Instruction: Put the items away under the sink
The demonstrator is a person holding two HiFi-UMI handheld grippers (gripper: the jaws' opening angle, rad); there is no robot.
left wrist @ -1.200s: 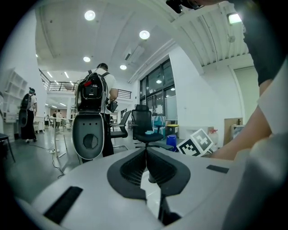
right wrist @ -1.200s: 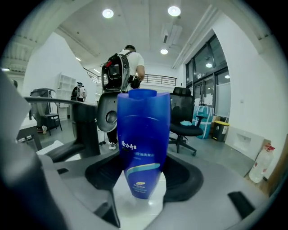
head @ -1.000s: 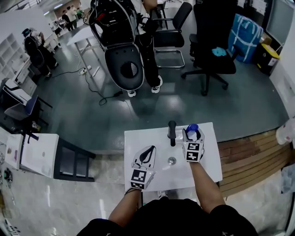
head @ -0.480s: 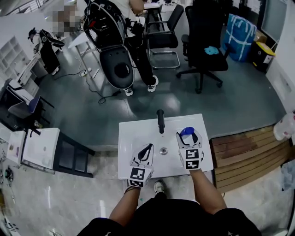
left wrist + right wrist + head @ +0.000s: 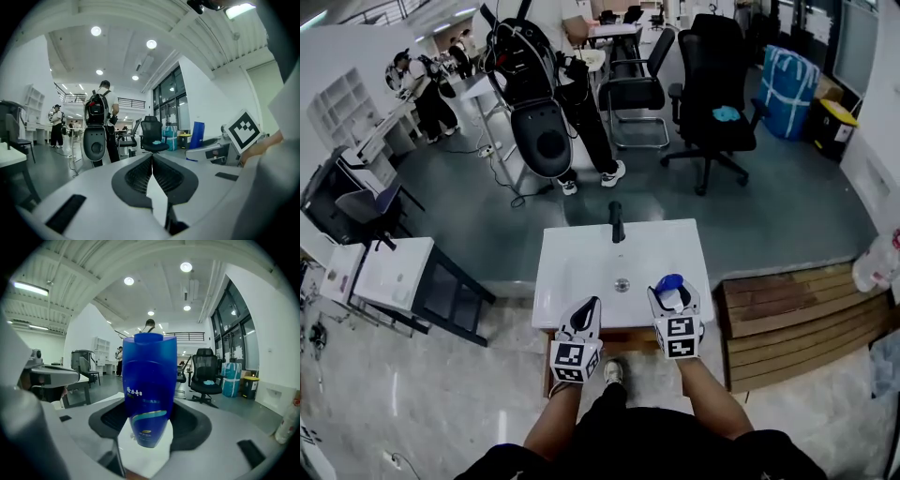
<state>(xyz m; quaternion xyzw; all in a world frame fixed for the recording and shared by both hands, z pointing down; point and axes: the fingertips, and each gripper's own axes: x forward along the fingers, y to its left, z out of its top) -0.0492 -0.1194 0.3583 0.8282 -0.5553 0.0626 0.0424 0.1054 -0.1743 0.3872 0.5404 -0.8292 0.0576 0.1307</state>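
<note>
A blue bottle point(image 5: 149, 390) with a white and green label stands upright between the jaws of my right gripper point(image 5: 149, 427), which is shut on it. In the head view that bottle point(image 5: 668, 281) shows its blue cap over the front right of the white sink point(image 5: 581, 262). My left gripper point(image 5: 587, 309) hangs over the sink's front edge; its jaws are pressed together with nothing between them, and its fingertips point(image 5: 152, 161) meet in the left gripper view. A black faucet point(image 5: 617, 222) stands at the sink's back edge. The space under the sink is hidden.
A wooden pallet point(image 5: 787, 314) lies right of the sink. A white cabinet point(image 5: 389, 277) with a dark frame stands to the left. Black office chairs point(image 5: 712, 103) and a person point(image 5: 581, 84) beside a large black and white device point(image 5: 539, 122) are beyond the sink.
Both grippers have drawn back toward me, from the middle of the sink to its front edge. The blue bottle has come along in the right gripper. The view has shifted backward.
</note>
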